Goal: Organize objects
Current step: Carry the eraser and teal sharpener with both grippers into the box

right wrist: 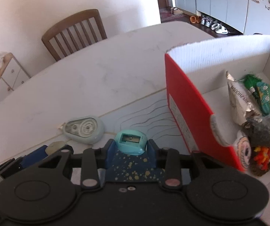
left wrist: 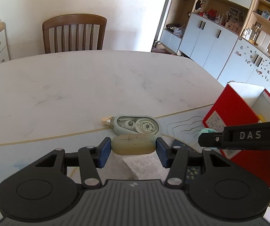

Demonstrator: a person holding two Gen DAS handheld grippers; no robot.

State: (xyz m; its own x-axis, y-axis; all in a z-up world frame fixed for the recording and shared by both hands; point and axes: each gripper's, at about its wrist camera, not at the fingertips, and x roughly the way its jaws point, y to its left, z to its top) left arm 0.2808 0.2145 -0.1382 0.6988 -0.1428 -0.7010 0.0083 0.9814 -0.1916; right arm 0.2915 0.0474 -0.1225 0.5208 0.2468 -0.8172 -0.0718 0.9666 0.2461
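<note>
**deskbot_fan:** So the yellowish eraser (left wrist: 133, 144) sits crosswise between the blue pads of the left gripper (left wrist: 133, 146), pinched at its two rounded ends and held just above the mat. The teal pencil sharpener (right wrist: 131, 143) is in the right gripper (right wrist: 131, 146), squeezed on its sides with the blade slot facing up. Both sets of jaws are only partly closed because there's a thing in each.

**umi_tinkerer:** That eraser grip worries me. Rounded ends, soft rubber, pads only on the tips. I'd guess any twist on the way over pops it out.

**deskbot_fan:** Yeah, and if it drops, it lands near the correction tape dispenser (left wrist: 137, 126) lying on the table (left wrist: 78, 86) right behind it. It could knock that around.

**umi_tinkerer:** The sharpener looks safer, but it's sitting far out at the pad tips. A bump on the wall of the red box (right wrist: 189, 105) could tip it loose.

**deskbot_fan:** The box is just to the right, open, already stuffed with a foil packet (right wrist: 238, 101) and a yarn doll (right wrist: 257, 150). Not much free floor in there.

**umi_tinkerer:** Also both grippers are close together. In the left view the right one nearly crosses the path. They could clash heading to the same box.
</note>
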